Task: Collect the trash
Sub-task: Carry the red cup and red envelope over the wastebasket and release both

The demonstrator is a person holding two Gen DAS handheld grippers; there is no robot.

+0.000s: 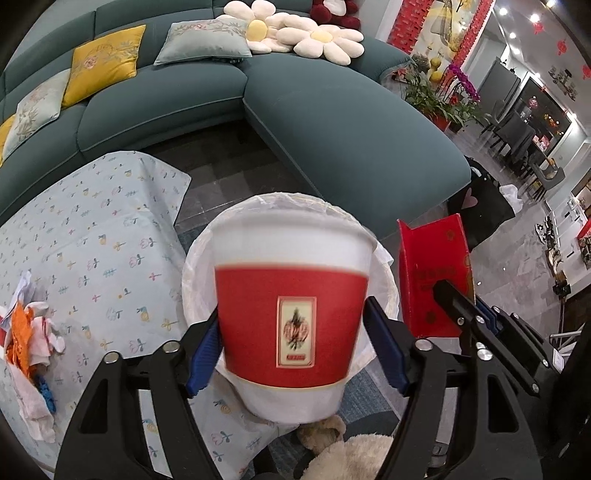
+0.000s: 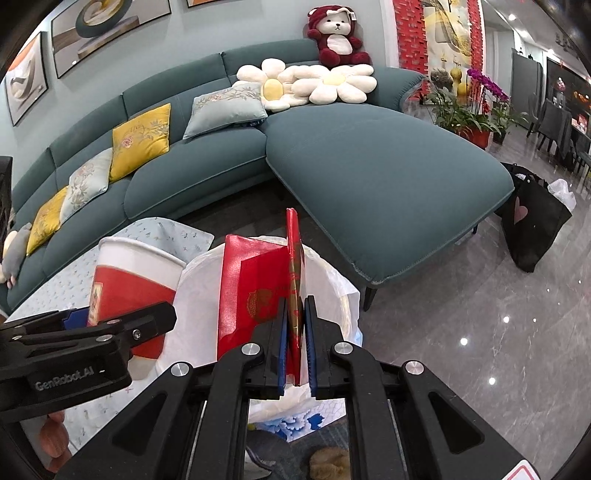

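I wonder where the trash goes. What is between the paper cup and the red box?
Only the bin's white bag, seen between the paper cup and the red box in the right wrist view.

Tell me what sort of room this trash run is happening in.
Most likely a home living room. A long teal sectional sofa carries embroidered cushions and a plush bear, framed art hangs on the wall above it, and potted orchids stand on a polished stone floor.
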